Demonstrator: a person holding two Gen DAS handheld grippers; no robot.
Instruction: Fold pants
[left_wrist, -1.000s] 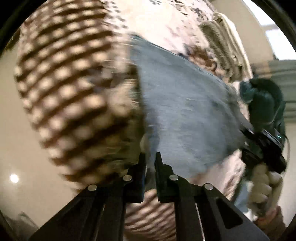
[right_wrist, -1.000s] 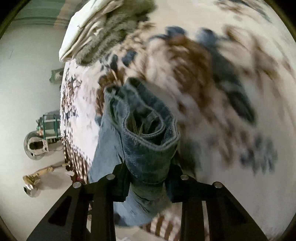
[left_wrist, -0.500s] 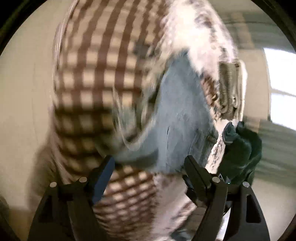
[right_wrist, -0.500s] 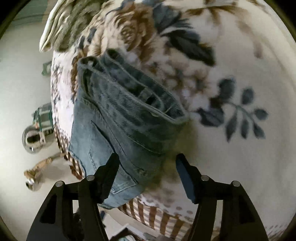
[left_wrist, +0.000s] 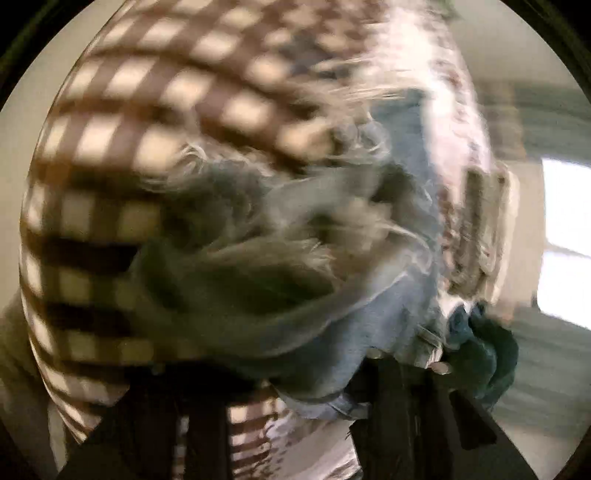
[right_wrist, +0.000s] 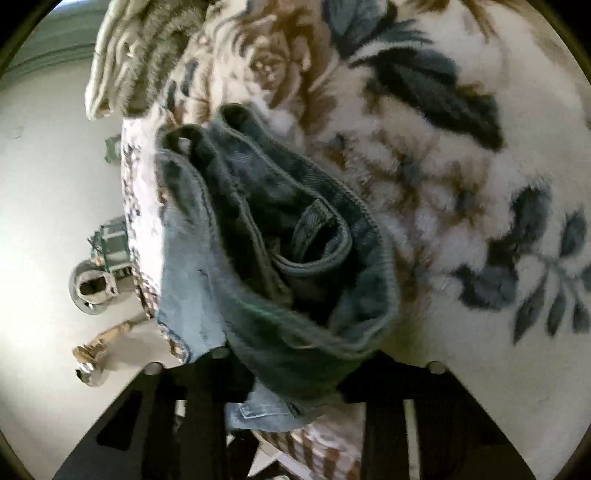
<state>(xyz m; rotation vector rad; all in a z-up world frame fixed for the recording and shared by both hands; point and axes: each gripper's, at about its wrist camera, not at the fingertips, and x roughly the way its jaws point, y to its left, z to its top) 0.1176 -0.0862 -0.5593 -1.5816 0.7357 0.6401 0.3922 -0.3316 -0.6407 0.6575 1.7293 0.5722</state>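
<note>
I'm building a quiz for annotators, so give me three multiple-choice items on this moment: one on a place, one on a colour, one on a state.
1. In the right wrist view, what do the jeans lie on?
A. a floral blanket
B. a bare wooden table
C. a tiled counter

2. What colour are the jeans?
A. red
B. blue
C. white

3. How do the jeans lie?
A. spread out flat
B. hung on a hanger
C. bunched up in loose folds

Key: 1 A, the leaf and flower print shows right beside the denim; 2 B, the denim is blue in both views; 3 C, the waistband curls over itself in a heap.
</note>
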